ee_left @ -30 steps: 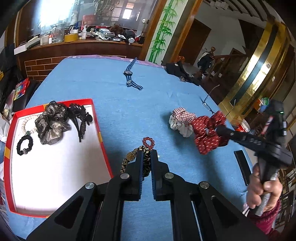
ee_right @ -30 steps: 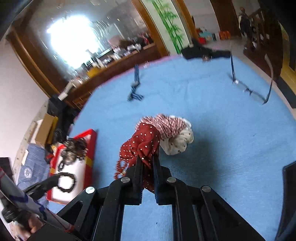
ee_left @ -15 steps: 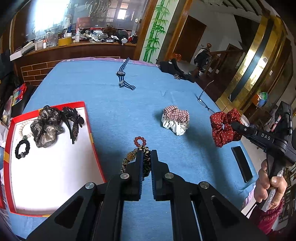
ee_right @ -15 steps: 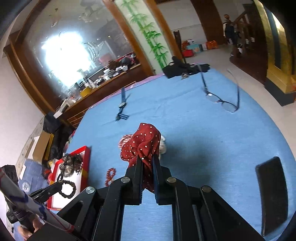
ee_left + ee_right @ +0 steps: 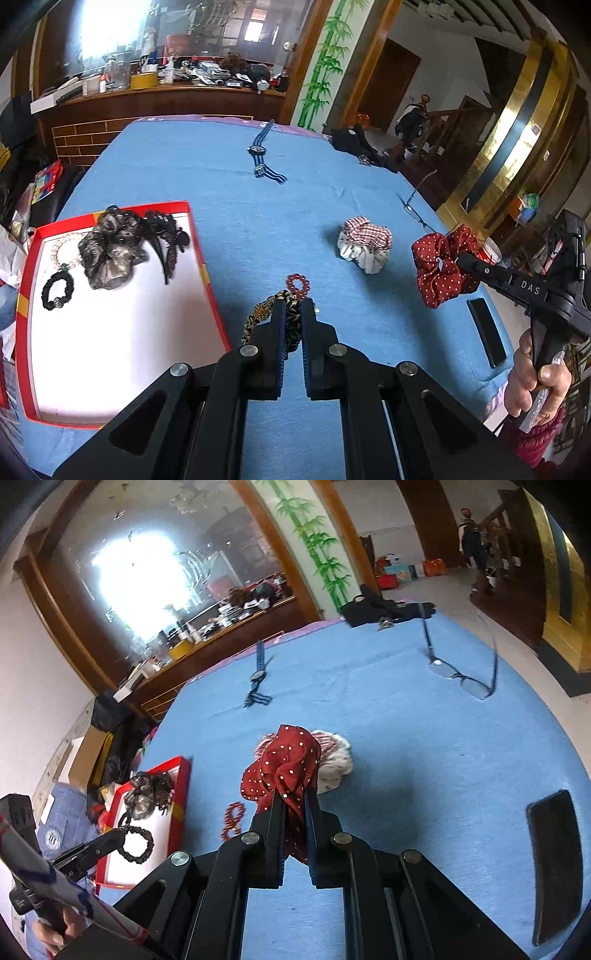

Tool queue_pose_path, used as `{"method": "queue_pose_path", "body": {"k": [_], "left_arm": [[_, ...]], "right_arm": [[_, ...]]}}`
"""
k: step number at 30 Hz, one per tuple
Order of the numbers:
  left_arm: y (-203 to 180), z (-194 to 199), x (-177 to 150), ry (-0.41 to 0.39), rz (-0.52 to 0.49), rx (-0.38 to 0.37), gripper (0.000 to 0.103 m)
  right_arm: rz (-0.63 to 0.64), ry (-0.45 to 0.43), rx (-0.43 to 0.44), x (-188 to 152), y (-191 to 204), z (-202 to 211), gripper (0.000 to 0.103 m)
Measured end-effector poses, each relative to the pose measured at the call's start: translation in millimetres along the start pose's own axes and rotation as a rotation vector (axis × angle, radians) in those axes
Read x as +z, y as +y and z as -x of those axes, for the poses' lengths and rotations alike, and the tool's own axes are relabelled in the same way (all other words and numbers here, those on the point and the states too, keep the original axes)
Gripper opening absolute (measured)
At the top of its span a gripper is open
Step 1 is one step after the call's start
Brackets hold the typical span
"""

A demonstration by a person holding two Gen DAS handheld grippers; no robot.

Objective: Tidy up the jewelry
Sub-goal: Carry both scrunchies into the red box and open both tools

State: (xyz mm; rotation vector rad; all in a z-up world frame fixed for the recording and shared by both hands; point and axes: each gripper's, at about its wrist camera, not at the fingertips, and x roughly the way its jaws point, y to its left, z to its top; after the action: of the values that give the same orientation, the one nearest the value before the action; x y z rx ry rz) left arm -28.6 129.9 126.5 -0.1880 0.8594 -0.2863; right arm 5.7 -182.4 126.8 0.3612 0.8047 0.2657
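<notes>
My right gripper (image 5: pixel 293 805) pinches the red white-dotted fabric scrunchie (image 5: pixel 284 771); my left gripper (image 5: pixel 291 314) pinches a leopard-print scrunchie (image 5: pixel 266 314). The red-rimmed white tray (image 5: pixel 110 332) lies left of both, nearer my left hand's gripper.

A lived-in home, seen from a large round table (image 5: pixel 229 206) under a blue cloth. Behind it, a wooden counter (image 5: pixel 166 99) with a brick-pattern front is crowded with bottles, jars and household clutter below a wide glass pane. A white wall panel painted with green bamboo (image 5: pixel 321 62) stands between dark wooden door frames. A wooden staircase (image 5: pixel 495 535) with a turned newel post rises nearby, beside a gold-trimmed pillar (image 5: pixel 517 122). Cardboard boxes (image 5: pixel 88 753) and bags sit on the floor.
</notes>
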Motion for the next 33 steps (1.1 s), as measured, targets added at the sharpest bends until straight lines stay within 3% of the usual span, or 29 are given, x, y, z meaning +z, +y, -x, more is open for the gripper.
{"method": "queue_pose_path", "body": {"k": [10, 18, 26, 33], "left_arm": [[44.3, 24.2, -2.8, -0.038, 0.056, 0.047, 0.007], [96.8, 51.9, -8.9, -0.070, 0.117, 0.134, 0.007], [152.5, 75.3, -17.1, -0.086, 0.190, 0.230, 0.007], [187.4, 80.3, -25.9, -0.079, 0.247, 0.259, 0.007]], "right_arm": [[0.095, 0.039, 0.060, -4.1, 54.1, -14.7, 0.010], [0.206, 0.081, 0.127, -15.4, 113.7, -28.8, 0.010], [0.295, 0.156, 0.187, -33.5, 165.7, -54.1, 0.010], [0.338, 0.226, 0.214, -50.5, 194.6, -83.2, 0.010]]}}
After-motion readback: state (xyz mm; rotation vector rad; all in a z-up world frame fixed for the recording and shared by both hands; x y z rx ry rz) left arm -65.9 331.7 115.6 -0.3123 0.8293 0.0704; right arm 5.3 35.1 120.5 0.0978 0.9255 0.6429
